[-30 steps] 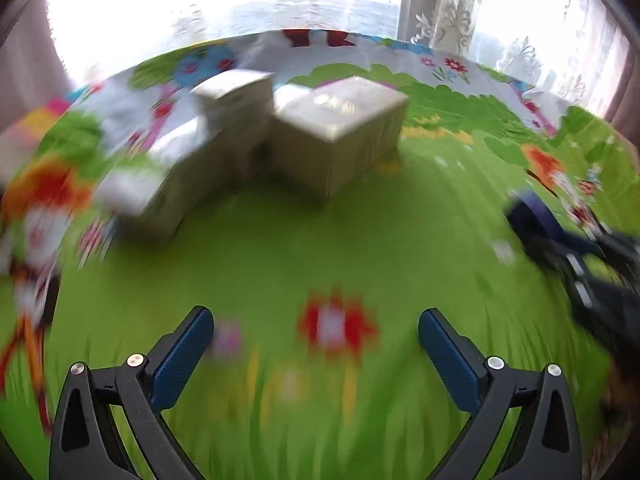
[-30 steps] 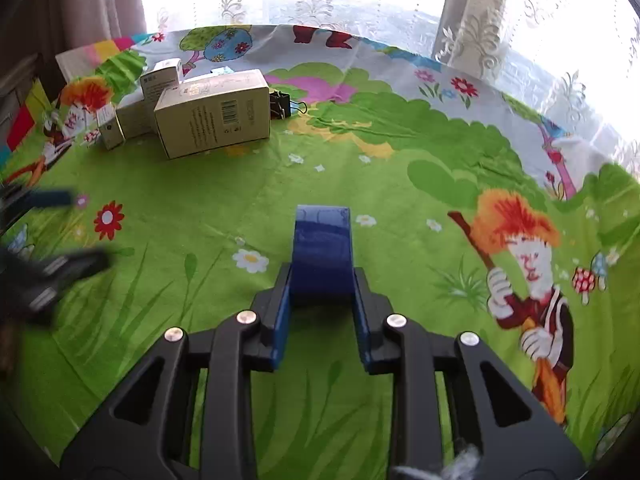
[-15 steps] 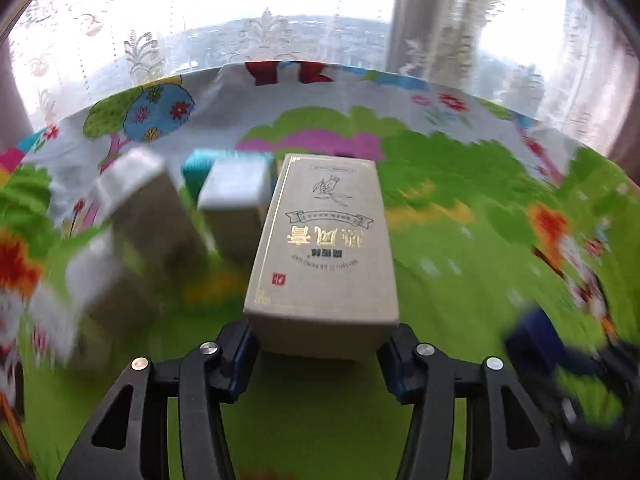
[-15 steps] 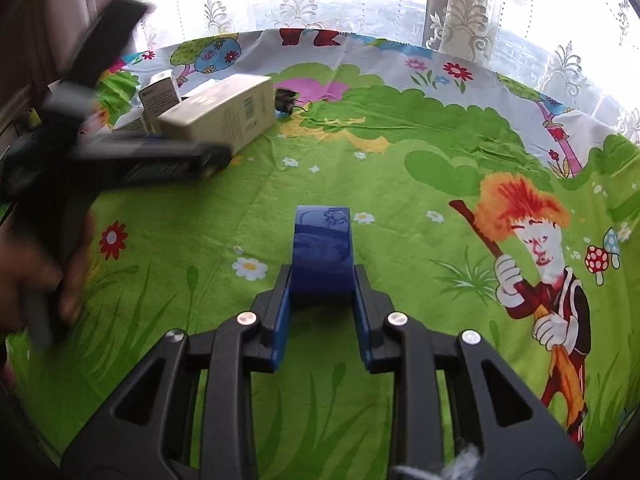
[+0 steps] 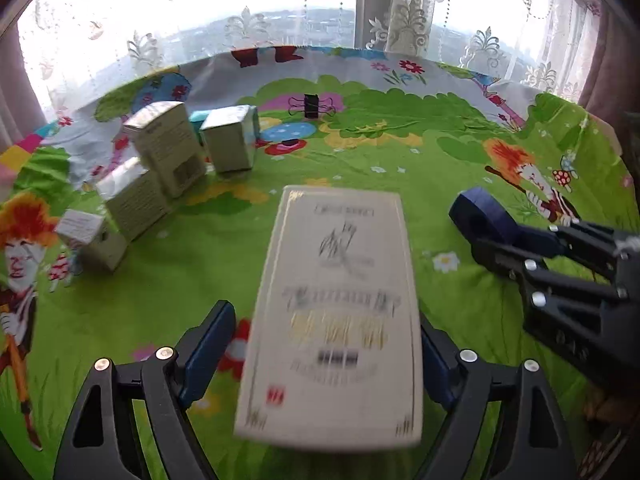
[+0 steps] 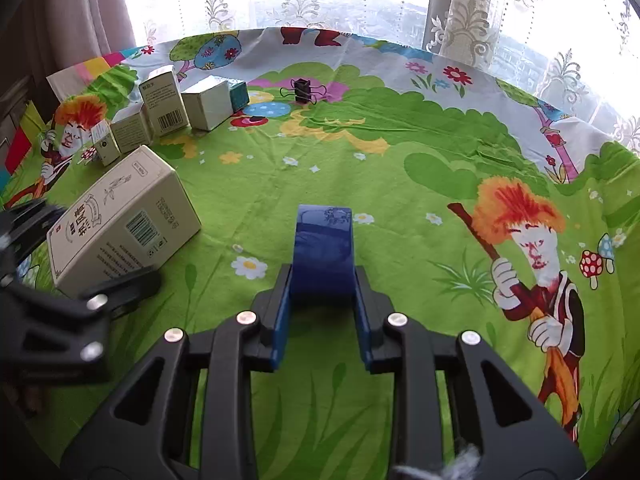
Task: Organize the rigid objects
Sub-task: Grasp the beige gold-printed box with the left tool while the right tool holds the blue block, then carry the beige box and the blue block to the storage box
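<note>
My left gripper [image 5: 324, 344] holds a large beige printed box [image 5: 332, 312] between its blue pads; the box is tilted up off the cloth and blurred. It also shows in the right wrist view [image 6: 120, 220], with the left gripper [image 6: 60, 304] behind it. My right gripper [image 6: 322, 320] is shut on a blue tape roll [image 6: 323, 244] that rests low over the cloth. The roll [image 5: 480, 220] and right gripper [image 5: 560, 272] show at right in the left wrist view. Several small boxes [image 5: 160, 172] stand in a group at far left.
A black binder clip [image 5: 311, 106] lies far back near the table's edge. The table is covered by a green cartoon cloth [image 6: 400, 184]. Lace curtains and a window stand behind it.
The left gripper closed on the large beige box, lifted it and carried it back away from the small boxes, toward the right gripper. The right gripper stayed put with the tape roll.
</note>
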Demonstrator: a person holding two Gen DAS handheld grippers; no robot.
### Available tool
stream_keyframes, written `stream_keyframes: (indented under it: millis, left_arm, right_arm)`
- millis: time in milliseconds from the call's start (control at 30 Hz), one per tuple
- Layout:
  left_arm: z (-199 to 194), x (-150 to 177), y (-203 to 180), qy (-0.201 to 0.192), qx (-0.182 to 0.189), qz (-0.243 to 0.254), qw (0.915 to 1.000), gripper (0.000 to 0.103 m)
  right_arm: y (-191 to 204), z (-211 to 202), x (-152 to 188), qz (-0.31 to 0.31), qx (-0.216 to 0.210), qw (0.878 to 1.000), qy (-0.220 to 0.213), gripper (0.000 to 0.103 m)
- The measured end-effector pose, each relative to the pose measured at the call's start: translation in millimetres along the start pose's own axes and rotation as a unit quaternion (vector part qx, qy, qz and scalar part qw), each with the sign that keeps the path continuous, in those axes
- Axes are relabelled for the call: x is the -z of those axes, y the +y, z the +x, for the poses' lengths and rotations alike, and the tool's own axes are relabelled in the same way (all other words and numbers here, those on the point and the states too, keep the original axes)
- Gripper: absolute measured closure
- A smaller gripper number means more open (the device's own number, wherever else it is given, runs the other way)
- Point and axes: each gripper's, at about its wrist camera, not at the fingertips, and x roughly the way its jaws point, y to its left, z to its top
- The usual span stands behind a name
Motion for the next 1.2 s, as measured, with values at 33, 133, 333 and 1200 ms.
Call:
stream_keyframes:
  millis: [33, 133, 333, 1200]
  left_arm:
    - [-2.1, 0.8, 1.4, -0.008, -0.004, -0.005, 0.9999, 0.038]
    - [-12.8, 9.1, 1.7, -0.014, 0.008, -0.022, 0.9996, 0.051]
    - [-64.5, 67.5, 8.6, -0.04, -0.01, -0.067, 0.9969, 0.051]
    - [-91.9, 120.8, 44.0, -0.056, -0.063, -0.084, 0.9929, 0.051]
  right_arm:
    - [-0.6, 0.1, -0.1, 0.001, -0.001, 1.0, 0.0, 0.071]
    - [0.1, -0.1, 0.0, 0.0, 0.0, 1.0, 0.0, 0.071]
    - [-1.9, -0.5, 0.5, 0.006, -0.007, 1.0, 0.0, 0.071]
    - [66.1, -64.8, 67.9, -0.018, -0.05, 0.999, 0.01, 0.072]
